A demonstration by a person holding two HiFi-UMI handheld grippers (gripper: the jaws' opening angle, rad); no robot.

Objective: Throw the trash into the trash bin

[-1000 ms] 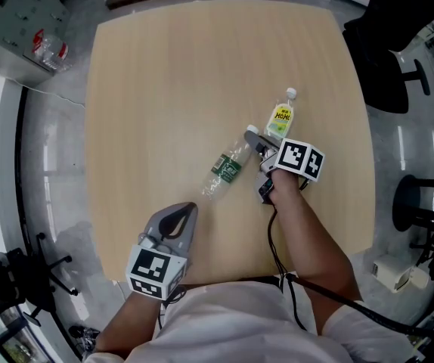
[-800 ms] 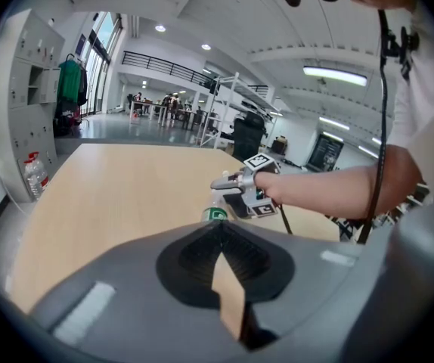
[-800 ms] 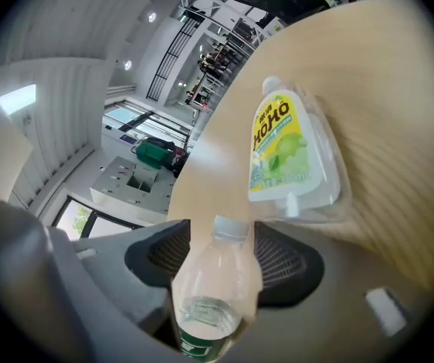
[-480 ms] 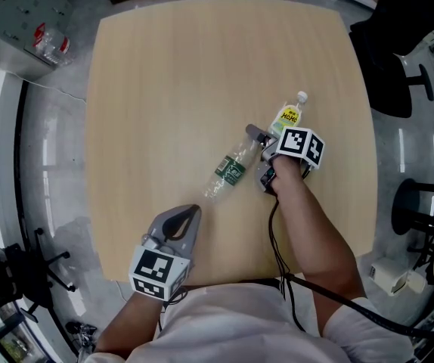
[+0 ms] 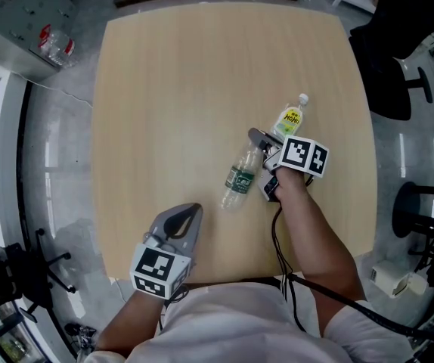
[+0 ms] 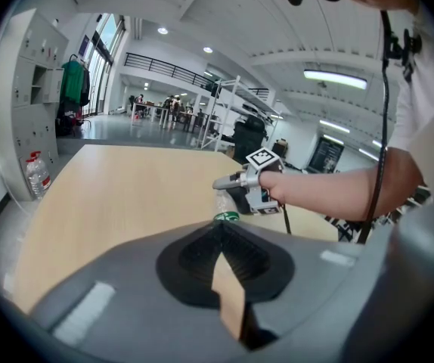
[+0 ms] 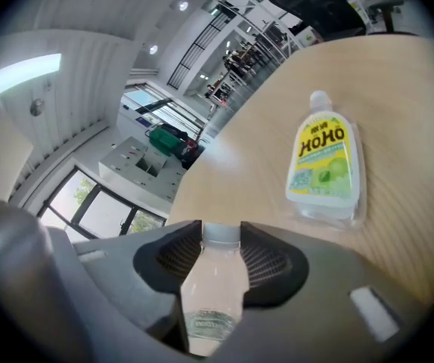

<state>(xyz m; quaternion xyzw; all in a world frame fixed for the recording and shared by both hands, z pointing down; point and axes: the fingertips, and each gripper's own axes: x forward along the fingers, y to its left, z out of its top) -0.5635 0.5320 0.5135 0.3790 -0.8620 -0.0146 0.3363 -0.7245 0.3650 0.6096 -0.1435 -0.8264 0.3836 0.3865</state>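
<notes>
At four o'clock on the wooden table (image 5: 164,89), grips the clear green-labelled bottle (image 5: 241,178) by the neck with the right gripper (image 5: 258,141), jaws having just been closing onto it, bottle body trailing toward seven o'clock. Just beside, at one o'clock from that grip, lies a yellow-labelled bottle (image 5: 290,118). Down at the six o'clock edge, holds the left gripper (image 5: 187,212) pinched together on nothing.

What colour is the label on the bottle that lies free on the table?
Mostly yellow label; right gripper view shows it best.
</notes>
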